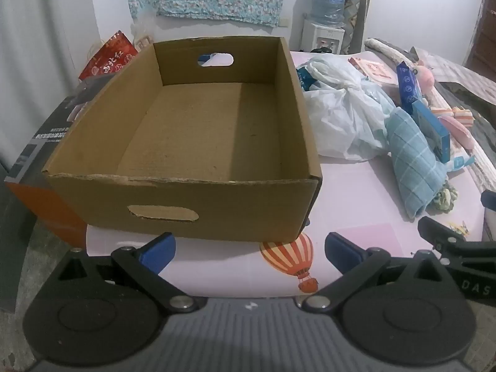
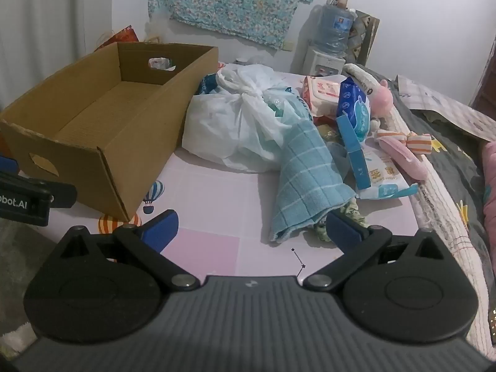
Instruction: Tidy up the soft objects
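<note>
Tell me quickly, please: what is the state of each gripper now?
Left gripper: open, holding nothing, in front of the cardboard box.
Right gripper: open, holding nothing, near the blue checked towel.

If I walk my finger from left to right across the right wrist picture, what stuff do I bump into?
cardboard box → white plastic bag → blue checked towel → blue wipes packet → pink plush toy → grey blanket

One cardboard box (image 1: 186, 130), one white plastic bag (image 2: 229, 124), one blue checked towel (image 2: 307, 183).
</note>
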A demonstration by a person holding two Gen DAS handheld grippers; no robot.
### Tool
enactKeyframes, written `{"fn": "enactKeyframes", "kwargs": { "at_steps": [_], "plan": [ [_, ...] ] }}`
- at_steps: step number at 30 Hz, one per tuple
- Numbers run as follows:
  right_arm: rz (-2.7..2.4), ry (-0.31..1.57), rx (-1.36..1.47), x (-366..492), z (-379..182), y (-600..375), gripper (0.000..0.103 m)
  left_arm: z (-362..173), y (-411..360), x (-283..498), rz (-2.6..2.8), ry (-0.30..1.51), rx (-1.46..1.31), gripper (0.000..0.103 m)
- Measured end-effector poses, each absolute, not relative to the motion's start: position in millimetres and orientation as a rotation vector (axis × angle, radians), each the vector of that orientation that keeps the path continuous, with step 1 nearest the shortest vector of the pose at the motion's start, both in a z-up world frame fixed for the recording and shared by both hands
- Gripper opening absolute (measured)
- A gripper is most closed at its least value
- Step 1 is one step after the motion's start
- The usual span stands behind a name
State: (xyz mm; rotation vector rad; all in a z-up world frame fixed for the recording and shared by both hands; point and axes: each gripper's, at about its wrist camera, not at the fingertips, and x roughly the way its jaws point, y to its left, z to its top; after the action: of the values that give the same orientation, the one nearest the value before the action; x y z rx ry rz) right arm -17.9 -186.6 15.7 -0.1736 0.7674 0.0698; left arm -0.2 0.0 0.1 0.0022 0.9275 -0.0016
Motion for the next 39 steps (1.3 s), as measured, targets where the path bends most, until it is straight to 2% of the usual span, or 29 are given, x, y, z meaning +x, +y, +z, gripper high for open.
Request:
{"fn": "enactKeyframes", "kwargs": {
  "at_steps": [39],
  "plan": [
    [0.067, 0.771, -0.179, -16.5, 16.5, -184.5, 0.102, -4.6, 1.4, 0.0, -0.003, 0.93, -0.008, 0.103]
  ]
}}
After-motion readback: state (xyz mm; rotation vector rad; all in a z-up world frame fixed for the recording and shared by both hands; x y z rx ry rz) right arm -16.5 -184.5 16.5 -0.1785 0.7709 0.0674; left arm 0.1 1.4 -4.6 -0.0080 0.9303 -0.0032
